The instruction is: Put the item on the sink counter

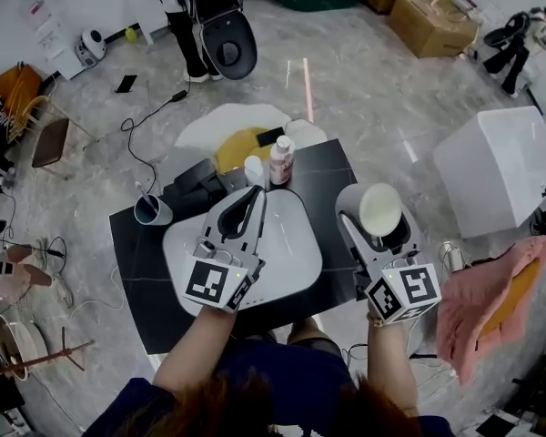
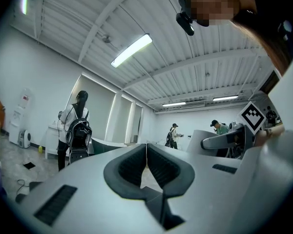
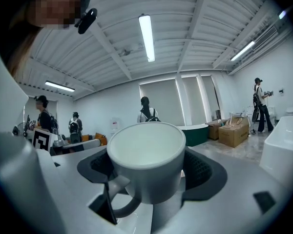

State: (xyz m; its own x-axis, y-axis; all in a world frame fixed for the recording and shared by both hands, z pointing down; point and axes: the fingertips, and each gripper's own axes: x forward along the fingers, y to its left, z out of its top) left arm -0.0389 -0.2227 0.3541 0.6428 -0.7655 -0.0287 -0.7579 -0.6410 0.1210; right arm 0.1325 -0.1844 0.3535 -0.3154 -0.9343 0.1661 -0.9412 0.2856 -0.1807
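A white mug [image 1: 380,209] sits between the jaws of my right gripper [image 1: 379,218], which is shut on it and held above the right end of the black sink counter [image 1: 138,276]. In the right gripper view the mug [image 3: 145,165] fills the jaws, its open mouth facing the camera and its handle at the lower left. My left gripper [image 1: 247,209] is shut and empty above the white basin [image 1: 296,253]. In the left gripper view its black pads [image 2: 132,167] meet along a thin line, and both grippers tilt up toward the ceiling.
A pink-capped white bottle [image 1: 281,159] and a smaller white bottle [image 1: 254,169] stand at the counter's back edge beside a black faucet [image 1: 198,182]. A cup holding a toothbrush [image 1: 151,209] is at the back left. A pink towel [image 1: 484,300] hangs right, near a white box [image 1: 502,167].
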